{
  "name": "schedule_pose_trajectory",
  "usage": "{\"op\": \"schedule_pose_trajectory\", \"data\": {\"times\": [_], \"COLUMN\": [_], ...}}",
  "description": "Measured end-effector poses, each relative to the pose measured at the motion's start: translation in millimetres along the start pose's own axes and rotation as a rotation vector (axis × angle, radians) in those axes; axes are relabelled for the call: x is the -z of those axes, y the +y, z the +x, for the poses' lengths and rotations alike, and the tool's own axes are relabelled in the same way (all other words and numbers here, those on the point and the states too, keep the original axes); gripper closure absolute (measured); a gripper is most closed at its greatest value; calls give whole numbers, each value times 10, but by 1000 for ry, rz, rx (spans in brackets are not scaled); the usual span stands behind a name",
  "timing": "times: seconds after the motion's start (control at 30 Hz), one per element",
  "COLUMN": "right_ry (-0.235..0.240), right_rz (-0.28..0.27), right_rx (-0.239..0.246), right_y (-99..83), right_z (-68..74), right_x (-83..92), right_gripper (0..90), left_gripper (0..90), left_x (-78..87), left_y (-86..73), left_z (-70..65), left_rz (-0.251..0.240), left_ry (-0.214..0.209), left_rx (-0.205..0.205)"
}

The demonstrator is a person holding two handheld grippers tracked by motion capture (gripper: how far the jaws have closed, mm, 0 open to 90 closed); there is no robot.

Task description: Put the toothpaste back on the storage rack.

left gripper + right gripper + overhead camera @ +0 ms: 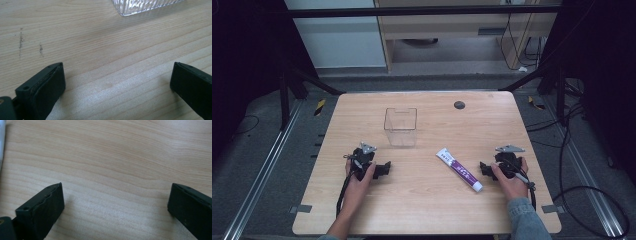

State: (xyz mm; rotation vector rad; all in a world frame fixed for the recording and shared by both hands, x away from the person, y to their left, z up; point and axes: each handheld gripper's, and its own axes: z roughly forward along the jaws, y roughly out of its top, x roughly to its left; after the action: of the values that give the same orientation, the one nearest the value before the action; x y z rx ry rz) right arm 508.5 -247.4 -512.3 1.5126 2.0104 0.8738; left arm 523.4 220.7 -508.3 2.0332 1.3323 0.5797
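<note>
meanwhile both grippers' jaws gape empty over grained wood table [422,195], beside ribbed clear box [400,127].

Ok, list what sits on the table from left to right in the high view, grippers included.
Left gripper → clear plastic container → toothpaste tube → right gripper. The small dark disc near the far edge lies above the tube, so its place in the order is unclear.

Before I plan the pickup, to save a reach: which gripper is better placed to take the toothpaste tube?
Probably the right gripper: it rests open just beside the toothpaste tube, while the left gripper sits farther off, below the clear container.
</note>
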Motion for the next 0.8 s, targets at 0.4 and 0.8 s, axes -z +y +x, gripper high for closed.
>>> {"op": "schedule_pose_trajectory", "data": {"times": [0.4,0.8], "right_ry": [51,164], "right_rz": [-35,39], "right_rx": [76,236], "right_y": [225,483], "right_z": [162,606], "right_x": [344,597], "right_gripper": [121,292], "left_gripper": [0,0], "left_x": [12,15], "left_y": [-12,-17], "left_z": [0,25], "left_rz": [0,-2], "left_ry": [-1,-15], "left_rx": [1,-11]}}
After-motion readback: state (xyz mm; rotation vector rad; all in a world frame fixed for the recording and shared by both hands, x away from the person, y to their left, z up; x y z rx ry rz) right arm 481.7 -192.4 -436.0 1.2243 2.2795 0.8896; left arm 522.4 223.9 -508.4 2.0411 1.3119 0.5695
